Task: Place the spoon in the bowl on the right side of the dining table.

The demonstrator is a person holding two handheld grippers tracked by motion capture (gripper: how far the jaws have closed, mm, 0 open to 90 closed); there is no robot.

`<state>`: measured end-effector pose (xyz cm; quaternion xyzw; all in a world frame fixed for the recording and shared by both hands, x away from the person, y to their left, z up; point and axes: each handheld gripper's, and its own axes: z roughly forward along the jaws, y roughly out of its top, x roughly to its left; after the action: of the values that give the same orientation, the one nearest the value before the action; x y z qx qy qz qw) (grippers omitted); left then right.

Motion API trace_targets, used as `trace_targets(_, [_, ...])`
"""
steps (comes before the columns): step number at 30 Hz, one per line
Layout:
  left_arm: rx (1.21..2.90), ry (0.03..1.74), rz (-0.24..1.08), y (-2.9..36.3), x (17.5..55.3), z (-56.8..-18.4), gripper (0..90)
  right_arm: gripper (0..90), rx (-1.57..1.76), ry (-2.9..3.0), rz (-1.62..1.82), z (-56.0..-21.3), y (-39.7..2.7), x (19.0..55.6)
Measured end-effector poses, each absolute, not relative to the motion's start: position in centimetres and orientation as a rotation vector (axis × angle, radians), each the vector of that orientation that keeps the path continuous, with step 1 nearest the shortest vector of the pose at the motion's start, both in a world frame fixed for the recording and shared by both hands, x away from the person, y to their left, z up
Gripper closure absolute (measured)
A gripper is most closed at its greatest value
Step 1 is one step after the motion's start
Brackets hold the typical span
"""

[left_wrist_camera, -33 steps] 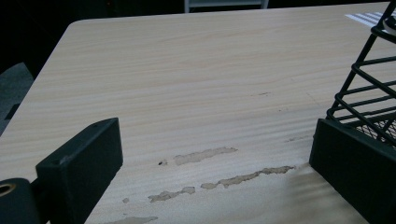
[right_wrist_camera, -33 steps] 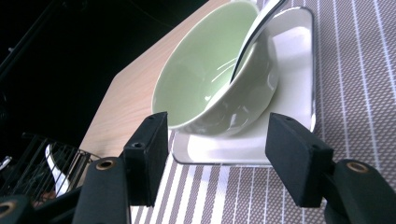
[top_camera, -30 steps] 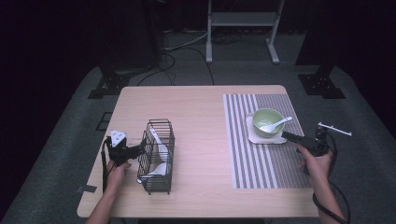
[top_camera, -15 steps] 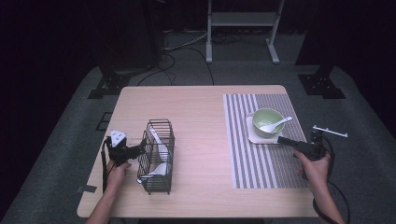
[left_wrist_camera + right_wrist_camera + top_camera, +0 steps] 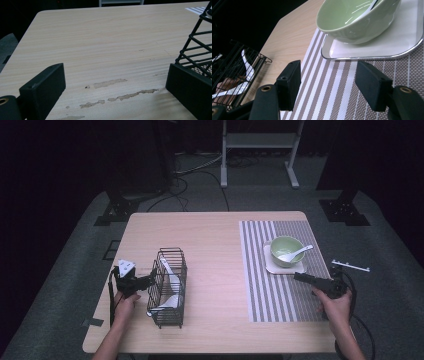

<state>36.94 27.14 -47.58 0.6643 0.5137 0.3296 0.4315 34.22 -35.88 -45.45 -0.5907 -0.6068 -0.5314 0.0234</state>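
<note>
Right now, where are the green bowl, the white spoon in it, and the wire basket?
green bowl (image 5: 283, 248), high view, inner wall.
white spoon (image 5: 299, 251), high view, handle.
wire basket (image 5: 178, 266), high view, right side wall.

Dim room, back wall lost in black. Grey carpet floor (image 5: 65, 285) all round. Light wood table (image 5: 210, 235) in the middle, lit from above, brighter than anything else; worn pale patches in the top near its left side, seen in the left gripper view. Beyond the far edge, a white stand (image 5: 257, 142) on two feet. Black cables (image 5: 192, 170) across the carpet beside it. Dark stand bases (image 5: 115, 212) left and right of the far corners. Small white strip (image 5: 351, 266) on the floor at right.
</note>
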Motion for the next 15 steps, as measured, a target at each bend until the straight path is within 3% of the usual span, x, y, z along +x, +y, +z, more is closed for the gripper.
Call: trace_targets(15, [1.655,1.282,0.821,27.2,36.9,-47.6,1.6,36.5,-1.777,-1.936,-1.646,-45.6,-34.7,32.3])
